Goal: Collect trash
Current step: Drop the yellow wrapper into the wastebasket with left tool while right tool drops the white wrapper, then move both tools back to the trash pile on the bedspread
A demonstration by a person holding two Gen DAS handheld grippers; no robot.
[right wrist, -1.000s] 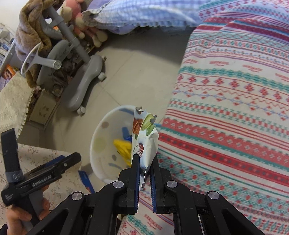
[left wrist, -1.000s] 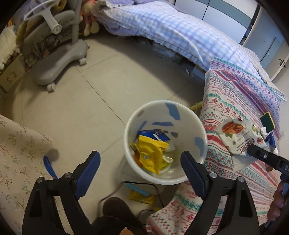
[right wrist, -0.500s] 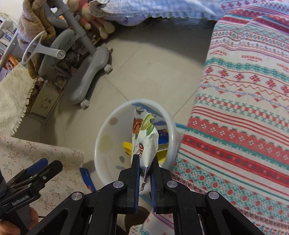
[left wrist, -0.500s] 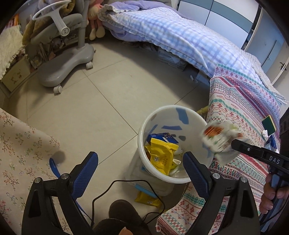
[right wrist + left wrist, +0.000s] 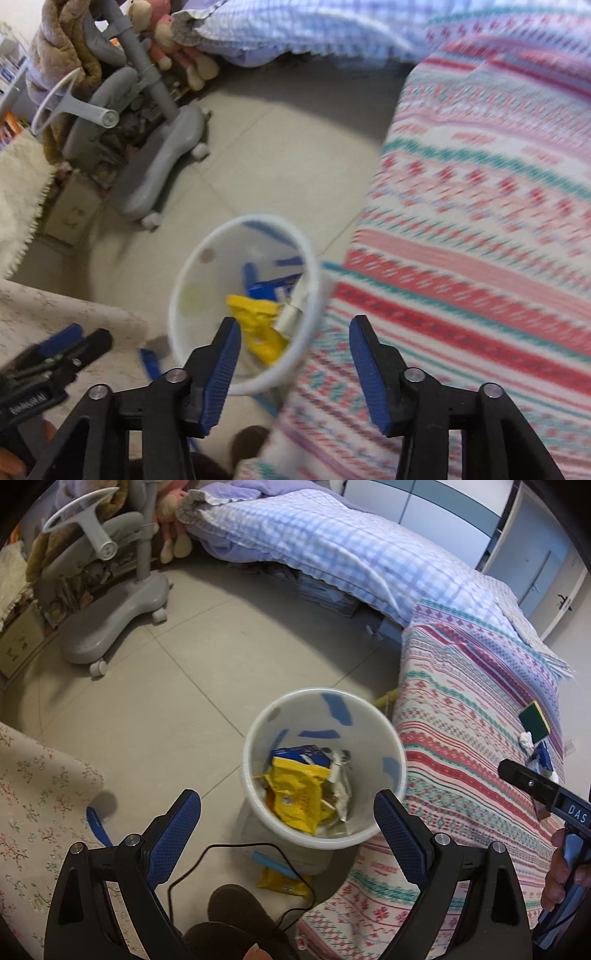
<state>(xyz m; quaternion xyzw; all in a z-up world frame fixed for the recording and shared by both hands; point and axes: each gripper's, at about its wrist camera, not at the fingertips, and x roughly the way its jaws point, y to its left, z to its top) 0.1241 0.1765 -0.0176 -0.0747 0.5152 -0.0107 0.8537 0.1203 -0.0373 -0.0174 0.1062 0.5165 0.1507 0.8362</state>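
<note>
A grey wheeled chair base (image 5: 110, 624) stands on the tiled floor (image 5: 207, 686); a checked quilt (image 5: 332, 550) drapes nearby.

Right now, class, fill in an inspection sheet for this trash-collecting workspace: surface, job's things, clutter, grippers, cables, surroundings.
Surface: grey tiled floor.
Job's things: white bin holding a yellow wrapper, blue packet and whitish wrapper.
Clutter: yellow packet on the floor beside the bin; green sponge on the patterned bedspread.
Grippers: left gripper open, empty; right gripper opening, nothing between its jaws.
Cables: black cable looping on the floor.
Surroundings: grey chair base, checked quilt.
</note>
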